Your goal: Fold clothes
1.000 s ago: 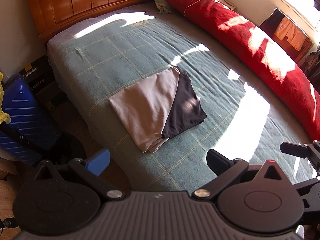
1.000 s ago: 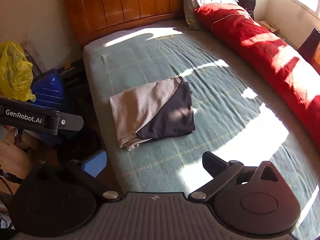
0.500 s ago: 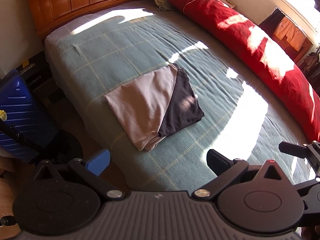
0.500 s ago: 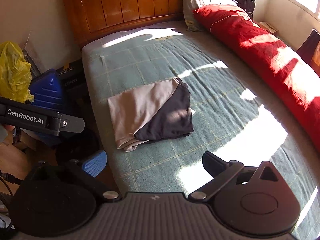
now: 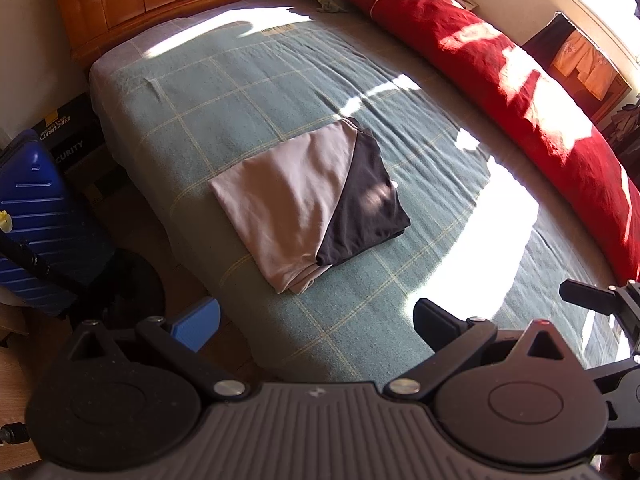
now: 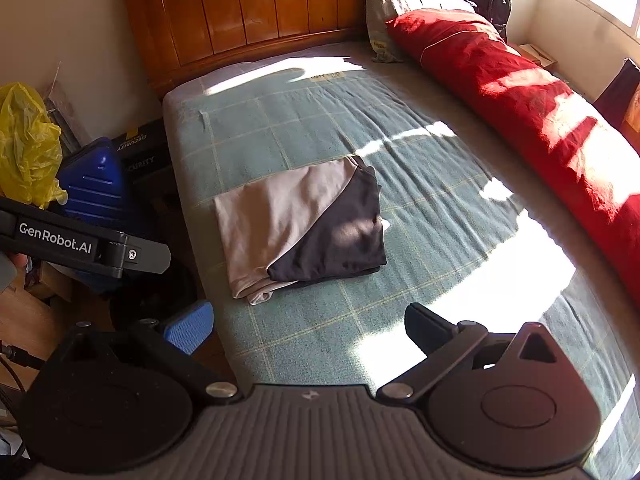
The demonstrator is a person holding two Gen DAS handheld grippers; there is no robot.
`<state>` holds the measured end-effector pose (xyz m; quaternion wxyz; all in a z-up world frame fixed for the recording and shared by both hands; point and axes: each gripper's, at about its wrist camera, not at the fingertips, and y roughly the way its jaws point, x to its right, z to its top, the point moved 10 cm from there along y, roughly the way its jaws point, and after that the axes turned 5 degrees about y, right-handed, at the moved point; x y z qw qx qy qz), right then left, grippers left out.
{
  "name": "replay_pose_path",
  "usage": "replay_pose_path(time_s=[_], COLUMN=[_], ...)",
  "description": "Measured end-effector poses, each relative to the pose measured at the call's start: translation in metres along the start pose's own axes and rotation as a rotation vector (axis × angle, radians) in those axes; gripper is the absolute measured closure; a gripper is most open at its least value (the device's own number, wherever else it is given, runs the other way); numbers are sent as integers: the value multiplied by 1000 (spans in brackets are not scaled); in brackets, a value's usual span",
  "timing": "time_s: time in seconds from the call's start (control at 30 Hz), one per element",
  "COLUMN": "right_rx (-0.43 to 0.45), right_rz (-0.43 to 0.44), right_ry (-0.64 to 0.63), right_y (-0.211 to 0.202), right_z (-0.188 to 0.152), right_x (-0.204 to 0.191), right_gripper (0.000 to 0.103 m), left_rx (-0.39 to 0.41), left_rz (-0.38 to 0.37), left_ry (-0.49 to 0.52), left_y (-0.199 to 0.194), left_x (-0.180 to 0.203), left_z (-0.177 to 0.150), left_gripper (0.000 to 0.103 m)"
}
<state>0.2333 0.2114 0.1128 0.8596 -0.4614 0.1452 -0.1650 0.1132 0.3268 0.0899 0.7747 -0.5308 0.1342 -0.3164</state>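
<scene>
Folded grey-and-black garment [image 5: 308,204] flat on green blanket [image 5: 248,92] — untouched.

Smooth, matt grey-and-black folded cloth garment [image 5: 308,208] on coarse woven green checked blanket [image 5: 248,112]. Glossy varnished wooden headboard [image 6: 260,4]. Rumpled red fabric bolster [image 6: 520,92]. Crinkly, shiny yellow plastic bag [image 6: 24,144].

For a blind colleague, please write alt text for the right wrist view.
A folded grey and black garment lies on a green checked blanket covering a bed, ahead of the open, empty right gripper. A long red cushion lies along the bed's far side; the left gripper shows at the left edge.
</scene>
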Motion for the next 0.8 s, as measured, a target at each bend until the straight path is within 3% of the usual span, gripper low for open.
replay_pose_path(time_s=[0.8], right_rx=[-13], right_rz=[4], right_ry=[2], right_y=[5], right_z=[-2], right_x=[1], right_gripper=[0], left_rx=[-4], left_rz=[14], left_ry=[3], left_y=[2], left_x=[1], left_z=[3], left_gripper=[1])
